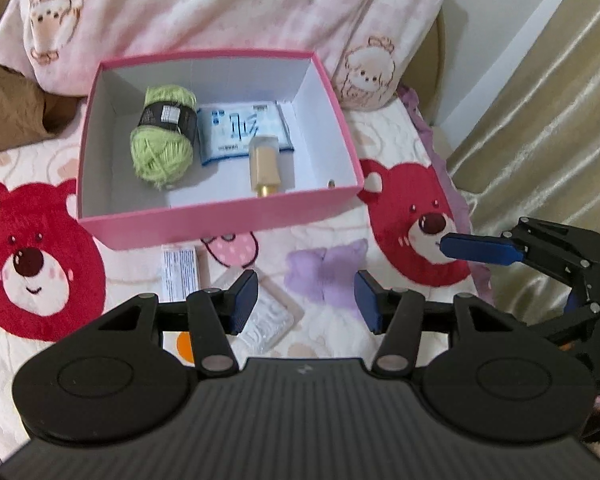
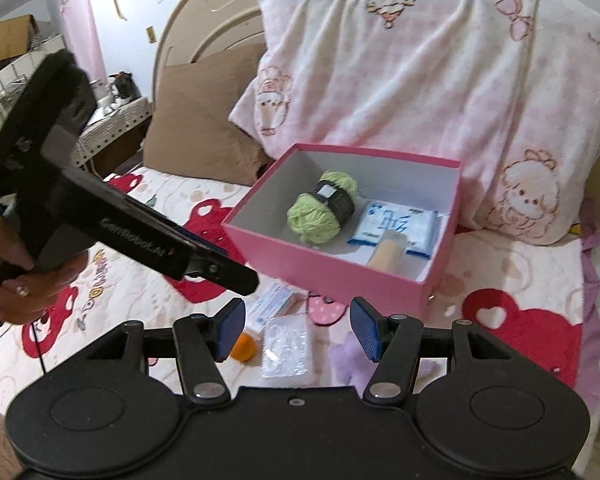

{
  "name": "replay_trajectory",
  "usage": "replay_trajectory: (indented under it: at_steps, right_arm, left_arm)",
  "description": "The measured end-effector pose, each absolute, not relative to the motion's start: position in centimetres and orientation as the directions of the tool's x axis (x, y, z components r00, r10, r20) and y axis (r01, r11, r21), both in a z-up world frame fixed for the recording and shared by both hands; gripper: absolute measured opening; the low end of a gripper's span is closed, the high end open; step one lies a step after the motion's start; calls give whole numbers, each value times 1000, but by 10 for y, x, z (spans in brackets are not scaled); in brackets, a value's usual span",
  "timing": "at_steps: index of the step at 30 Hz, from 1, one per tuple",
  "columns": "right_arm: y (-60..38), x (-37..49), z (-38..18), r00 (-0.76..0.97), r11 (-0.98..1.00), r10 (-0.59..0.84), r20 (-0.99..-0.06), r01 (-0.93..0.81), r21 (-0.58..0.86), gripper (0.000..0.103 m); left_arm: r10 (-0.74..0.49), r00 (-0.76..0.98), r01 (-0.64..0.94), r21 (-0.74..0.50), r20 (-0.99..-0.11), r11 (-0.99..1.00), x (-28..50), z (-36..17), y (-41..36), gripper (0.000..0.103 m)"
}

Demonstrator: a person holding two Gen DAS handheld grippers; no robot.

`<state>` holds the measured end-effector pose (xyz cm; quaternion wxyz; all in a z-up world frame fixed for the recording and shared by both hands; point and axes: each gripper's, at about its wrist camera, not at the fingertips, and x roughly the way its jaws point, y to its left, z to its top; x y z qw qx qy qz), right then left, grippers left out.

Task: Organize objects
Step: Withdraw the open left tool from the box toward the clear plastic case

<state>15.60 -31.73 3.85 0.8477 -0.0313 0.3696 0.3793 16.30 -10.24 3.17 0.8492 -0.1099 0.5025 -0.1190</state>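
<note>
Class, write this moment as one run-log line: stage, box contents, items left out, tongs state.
stage: sorting underway | pink box: green yarn, tissue pack, gold bottle | outside: clear packet | left tongs: open | right tongs: open

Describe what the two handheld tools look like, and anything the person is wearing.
Both tools are matte black plastic with linked finger arms, silver pivot pins and ribbed blue pads. The left tool has a ridged black body with round discs on each side, as does the right tool. Seen from the right wrist, the left tool's flank carries pale lettering. The hand holding it wears a dark wristband and decorated nails.
</note>
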Motion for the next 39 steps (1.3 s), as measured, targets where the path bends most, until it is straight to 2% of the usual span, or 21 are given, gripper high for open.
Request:
replay_trajectory:
  at_steps: [6, 10, 12, 14, 20, 26, 33, 36, 39]
  right_arm:
    - [-301, 151, 6, 408, 670, 673, -617, -690, 274, 64]
    - [-294, 151, -28, 415, 668, 713, -565, -647, 368, 64]
    - [-287, 153, -46, 396, 676, 711, -580, -613, 409, 64]
    - [-279, 151, -57, 389, 684, 696, -603, -614, 394, 64]
    - [-265, 150, -96, 298, 684, 683, -667, -581, 440, 64]
    - [-256, 145, -125, 238, 691, 651, -721, -578, 434, 64]
    - [-237, 146, -140, 259, 690, 636, -727, -612, 386, 64]
    - [-233, 138, -142, 316, 700, 607, -729, -646, 304, 64]
    - [-229, 136, -144, 366, 723, 567, -738, -650, 234, 64]
  left_arm:
    - [-358, 461, 129, -338, -812, 932, 160, 3, -90, 52]
    - [-371, 476, 169, -332, -797, 928, 162, -22, -79, 51]
    - [-385, 477, 160, -353, -790, 922, 162, -37, -68, 51]
    - [-404, 483, 157, -378, -777, 913, 159, -50, -55, 51]
    - [-402, 546, 158, -381, -735, 911, 152, -73, -30, 51]
    - [-384, 545, 175, -347, -745, 921, 165, -83, -39, 51]
    - [-328, 446, 182, -274, -833, 944, 189, -109, -59, 49]
    - [-287, 444, 190, -224, -849, 956, 196, -118, -63, 49]
    - [-301, 457, 208, -228, -837, 951, 202, -119, -67, 49]
